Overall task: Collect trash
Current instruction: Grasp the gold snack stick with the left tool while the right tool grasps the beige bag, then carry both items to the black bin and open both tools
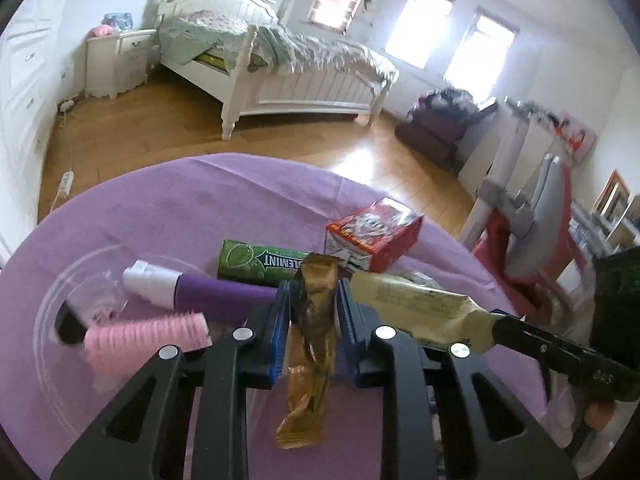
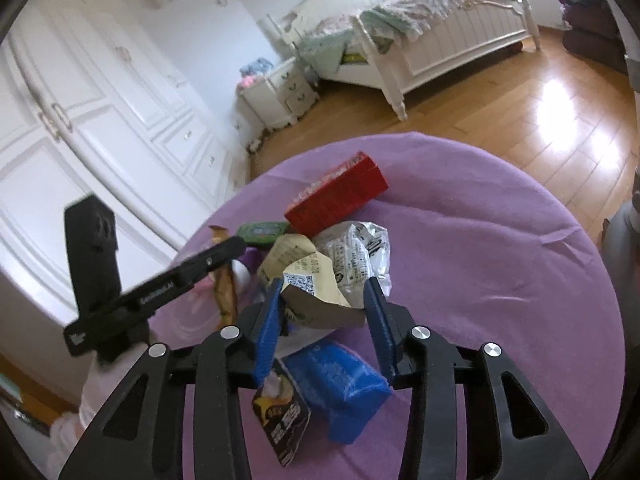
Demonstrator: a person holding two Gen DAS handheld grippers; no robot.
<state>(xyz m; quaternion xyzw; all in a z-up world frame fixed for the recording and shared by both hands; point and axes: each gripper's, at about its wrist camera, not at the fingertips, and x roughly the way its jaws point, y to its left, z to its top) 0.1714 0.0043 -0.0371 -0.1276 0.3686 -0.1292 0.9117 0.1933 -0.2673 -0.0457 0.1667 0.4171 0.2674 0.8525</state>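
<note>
My left gripper (image 1: 314,300) is shut on a gold-brown snack wrapper (image 1: 310,344) and holds it above the purple tablecloth (image 1: 180,216). The wrapper hangs down between the blue pads. My right gripper (image 2: 324,300) is shut on a cream paper wrapper (image 2: 316,296), crumpled between its blue pads; that wrapper also shows in the left wrist view (image 1: 416,300). A silver foil wrapper (image 2: 356,252) lies just beyond it. A blue packet (image 2: 340,388) and a dark sachet (image 2: 280,412) lie under the right gripper.
A red box (image 1: 376,236), a green mint pack (image 1: 260,264), a purple-and-white tube (image 1: 192,288), a pink hair roller (image 1: 144,340) and a clear plastic lid (image 1: 80,292) lie on the table. A bed (image 1: 280,76) and wooden floor are beyond.
</note>
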